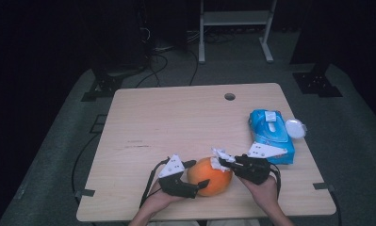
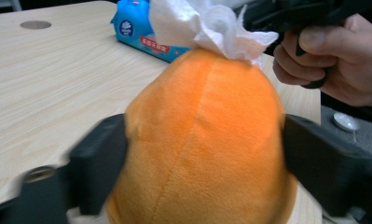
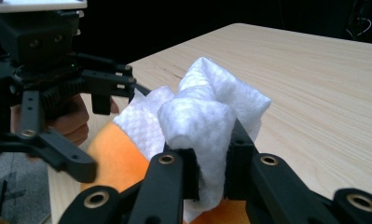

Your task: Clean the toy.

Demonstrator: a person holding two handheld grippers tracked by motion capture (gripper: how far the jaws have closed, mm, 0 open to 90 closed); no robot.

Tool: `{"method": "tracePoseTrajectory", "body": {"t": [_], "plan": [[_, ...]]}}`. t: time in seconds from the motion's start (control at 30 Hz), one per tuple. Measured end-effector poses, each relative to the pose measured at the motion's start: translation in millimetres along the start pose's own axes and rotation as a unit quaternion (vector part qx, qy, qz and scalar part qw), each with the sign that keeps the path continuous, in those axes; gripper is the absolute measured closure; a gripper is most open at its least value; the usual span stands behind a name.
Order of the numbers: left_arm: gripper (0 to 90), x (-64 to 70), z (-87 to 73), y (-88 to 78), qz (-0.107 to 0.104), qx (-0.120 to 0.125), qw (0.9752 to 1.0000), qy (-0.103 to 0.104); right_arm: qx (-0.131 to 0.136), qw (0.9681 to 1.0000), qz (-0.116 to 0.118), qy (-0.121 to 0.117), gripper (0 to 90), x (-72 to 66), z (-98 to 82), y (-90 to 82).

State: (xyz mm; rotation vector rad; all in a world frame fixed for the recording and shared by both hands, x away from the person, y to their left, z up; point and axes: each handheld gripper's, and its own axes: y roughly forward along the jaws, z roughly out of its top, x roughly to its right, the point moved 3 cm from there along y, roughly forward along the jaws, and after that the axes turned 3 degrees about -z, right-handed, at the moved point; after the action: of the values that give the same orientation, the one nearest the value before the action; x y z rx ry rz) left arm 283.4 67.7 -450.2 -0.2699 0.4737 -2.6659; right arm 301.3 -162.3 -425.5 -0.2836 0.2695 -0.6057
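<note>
1. The round orange plush ball with stitched seams [image 1: 209, 176] sits on the pale wooden table [image 1: 176, 122], close to its near edge and about midway along it, directly between the two grippers.
2. It is squat and dome-like. In the left gripper view its seams run up to a crown that points away from that gripper, towards the right one; whether it has a true long axis I cannot tell.
3. The left gripper [image 1: 195, 176] has its two black jaws standing apart, one on each flank of the orange plush ball [image 2: 202, 140]. The pads lie against or just beside the fabric; a firm clamp cannot be confirmed.
4. The right gripper [image 3: 210, 163] is clamped on a crumpled white tissue wipe [image 3: 207, 116], the jaws close together with the wad pinched between them.
5. The wipe [image 2: 211, 28] rests on the ball's crown, at the end farthest from the left gripper and right at the right gripper's tip.
6. Just beyond the right gripper [image 1: 223, 160], towards the table's right edge, lies a blue plastic pack of wet wipes [image 1: 270, 132]; a small white round lid [image 1: 295, 128] lies beside it at that edge.
7. Ahead of both grippers the tabletop is open wood as far as a small round hole [image 1: 229, 96] near the far edge. Left of the left gripper is more bare wood. Behind both grippers the near edge is close.
</note>
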Motion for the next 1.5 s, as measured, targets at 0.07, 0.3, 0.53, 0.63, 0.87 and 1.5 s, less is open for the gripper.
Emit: {"method": "tracePoseTrajectory", "body": {"t": [0.07,0.3,0.53,0.63,0.87,1.5], "plan": [[32.6,2.9,3.3,-1.4,0.007,0.000,0.9999,0.008,0.006,0.9999,0.009,-0.002,78.9,-6.1,2.6,0.0],[39.3,8.3,15.9,-12.5,0.000,0.016,0.9997,0.020,0.011,0.9996,0.028,-0.005,78.8,-10.8,5.1,1.8],[15.9,-0.9,9.2,-10.3,0.000,0.012,0.9999,-0.005,-0.006,0.9999,0.010,-0.006,78.9,-2.1,-2.4,4.2],[12.4,-5.4,2.6,-8.3,-0.011,0.004,0.9997,-0.022,-0.008,0.9999,0.008,-0.004,78.9,-0.1,-3.0,4.0],[34.8,3.7,11.2,-10.9,0.007,0.003,1.0000,0.004,0.015,0.9991,0.038,-0.001,78.8,-18.2,5.7,3.4],[15.3,6.3,19.0,-15.9,-0.008,0.019,0.9998,0.005,0.009,0.9986,0.051,0.010,78.8,-17.8,-2.4,10.6]]}}
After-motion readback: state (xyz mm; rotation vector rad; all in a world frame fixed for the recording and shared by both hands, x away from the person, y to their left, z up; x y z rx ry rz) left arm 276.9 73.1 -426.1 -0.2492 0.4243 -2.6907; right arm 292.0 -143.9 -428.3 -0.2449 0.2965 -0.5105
